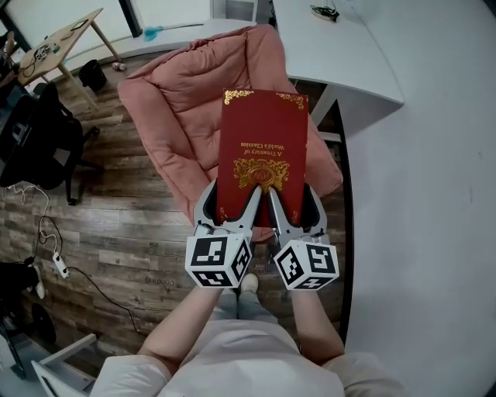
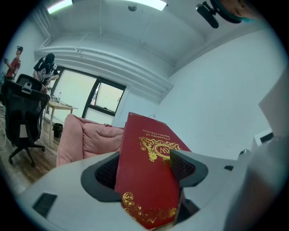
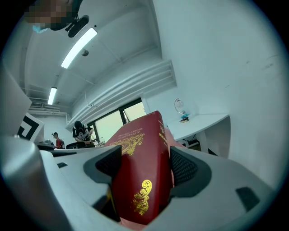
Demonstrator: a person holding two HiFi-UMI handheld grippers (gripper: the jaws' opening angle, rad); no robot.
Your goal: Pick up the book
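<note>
Left gripper (image 1: 229, 203), right gripper (image 1: 294, 205) both pinch book (image 1: 262, 147) near edge; long axis points away (over pink cushion (image 1: 178, 101)).

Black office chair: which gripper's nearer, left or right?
Left. The left gripper grips the book on the side toward the black office chair; the right gripper grips it beside, farther off.

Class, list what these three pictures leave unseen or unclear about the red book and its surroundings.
1. Near edge of the book: head view, covered by the left tongs and right tongs.
2. Underside of the book: head view, faces away from the camera.
3. Part of the pink cushion: head view, hidden beneath the book.
4. The dark item on the white desk: head view, too small to identify.
</note>
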